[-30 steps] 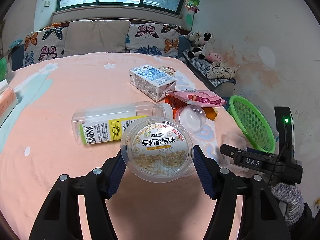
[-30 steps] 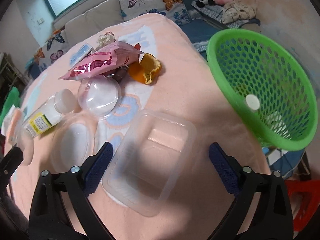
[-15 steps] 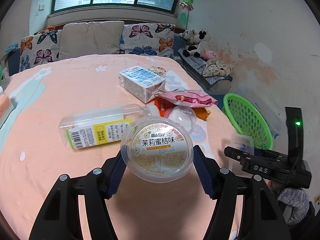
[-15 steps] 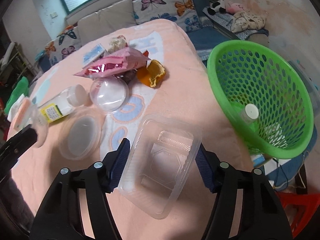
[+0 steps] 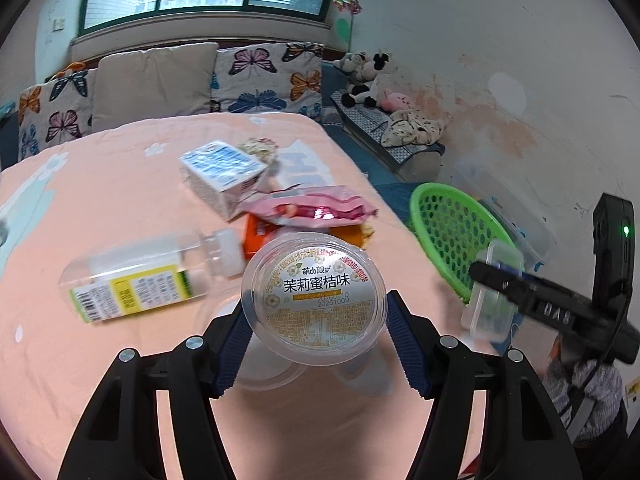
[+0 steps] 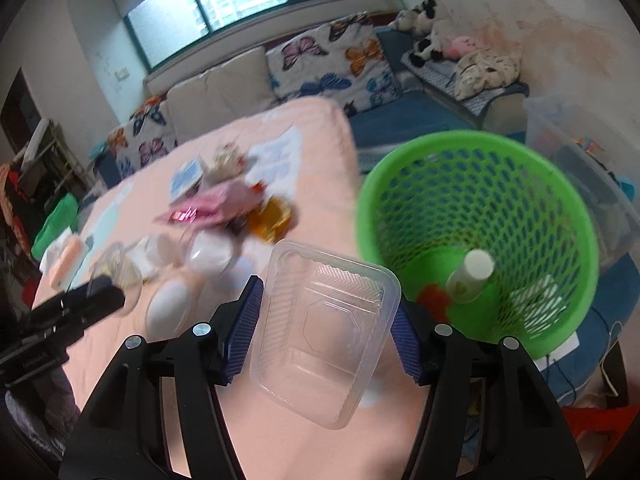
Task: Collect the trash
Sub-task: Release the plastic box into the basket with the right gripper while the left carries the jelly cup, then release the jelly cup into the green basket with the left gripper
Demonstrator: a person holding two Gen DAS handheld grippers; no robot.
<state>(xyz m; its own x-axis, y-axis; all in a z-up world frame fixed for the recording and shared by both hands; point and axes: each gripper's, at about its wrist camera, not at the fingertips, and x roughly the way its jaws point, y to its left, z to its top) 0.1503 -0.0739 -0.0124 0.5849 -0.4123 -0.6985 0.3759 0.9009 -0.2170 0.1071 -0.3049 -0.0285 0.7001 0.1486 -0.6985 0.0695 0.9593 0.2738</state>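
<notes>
We are carrying trash to the green basket at the bed's right edge; our left gripper clamps the round pudding cup, our right gripper is closing on the clear tray; next, we judge, swing both over the rim and release.

A: Anything obscured?
B: Round cup hides the items behind and beneath it. Bottle label blurred, unreadable.
A: Basket?
B: The small red object in it is unidentifiable.
</notes>
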